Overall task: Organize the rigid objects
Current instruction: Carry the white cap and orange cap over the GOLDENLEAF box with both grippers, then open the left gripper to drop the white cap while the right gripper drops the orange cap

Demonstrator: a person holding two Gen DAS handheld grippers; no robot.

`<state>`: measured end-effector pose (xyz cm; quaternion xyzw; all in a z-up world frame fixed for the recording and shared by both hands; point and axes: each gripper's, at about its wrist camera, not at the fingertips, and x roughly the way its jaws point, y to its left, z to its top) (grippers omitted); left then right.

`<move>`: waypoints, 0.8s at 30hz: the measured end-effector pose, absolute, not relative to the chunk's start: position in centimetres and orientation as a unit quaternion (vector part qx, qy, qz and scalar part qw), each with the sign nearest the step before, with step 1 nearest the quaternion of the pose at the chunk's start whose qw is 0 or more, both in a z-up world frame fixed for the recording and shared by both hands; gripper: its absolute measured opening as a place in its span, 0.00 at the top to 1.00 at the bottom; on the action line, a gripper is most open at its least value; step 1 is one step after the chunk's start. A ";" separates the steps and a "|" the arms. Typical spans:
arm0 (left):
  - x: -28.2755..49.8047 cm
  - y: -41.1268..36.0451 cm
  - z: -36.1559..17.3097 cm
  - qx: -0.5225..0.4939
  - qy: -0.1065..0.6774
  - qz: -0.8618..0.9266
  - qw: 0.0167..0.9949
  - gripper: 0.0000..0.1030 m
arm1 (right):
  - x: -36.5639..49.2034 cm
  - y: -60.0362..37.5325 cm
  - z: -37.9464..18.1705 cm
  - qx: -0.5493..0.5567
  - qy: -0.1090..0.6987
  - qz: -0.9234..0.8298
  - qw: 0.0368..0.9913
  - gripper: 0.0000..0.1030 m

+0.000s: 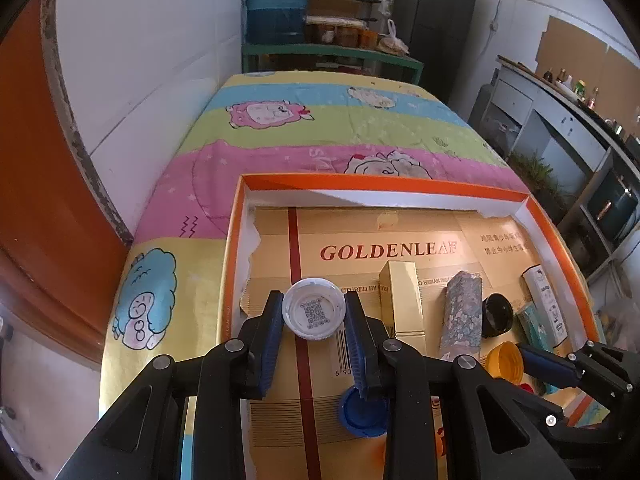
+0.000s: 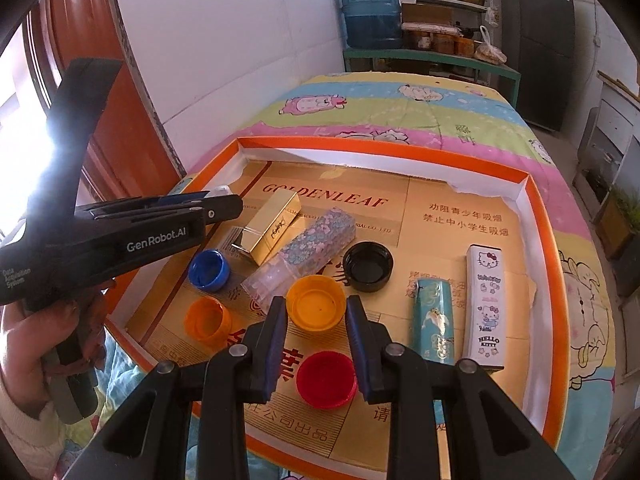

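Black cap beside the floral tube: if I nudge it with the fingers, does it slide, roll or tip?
The black cap lies flat with its open side up in the orange tray, so it will probably slide rather than roll. Its low, wide shape makes tipping unlikely. It looks like light, stiff plastic on glossy card, so a push may send it skidding toward the floral tube.

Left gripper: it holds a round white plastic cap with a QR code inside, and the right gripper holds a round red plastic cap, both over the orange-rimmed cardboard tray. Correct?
Not quite. The right gripper holds the round yellow plastic cap, not a red one; the right wrist view shows this. The left gripper does hold the round white plastic cap with the QR code, over the orange-rimmed cardboard tray.
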<state>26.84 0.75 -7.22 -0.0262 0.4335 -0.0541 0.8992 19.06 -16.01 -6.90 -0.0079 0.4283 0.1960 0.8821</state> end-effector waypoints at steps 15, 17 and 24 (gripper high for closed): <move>27.3 0.4 -7.7 -0.010 0.454 -0.052 0.889 0.70 | 19.3 -15.7 -7.6 -0.010 0.435 0.193 0.879 0.71; 27.3 0.4 -7.7 -0.013 0.453 -0.054 0.890 0.70 | 19.3 -15.7 -7.6 -0.010 0.435 0.193 0.880 0.71; 27.1 0.3 -7.6 -0.019 0.449 -0.064 0.891 0.63 | 19.2 -15.5 -7.6 -0.017 0.432 0.193 0.881 0.70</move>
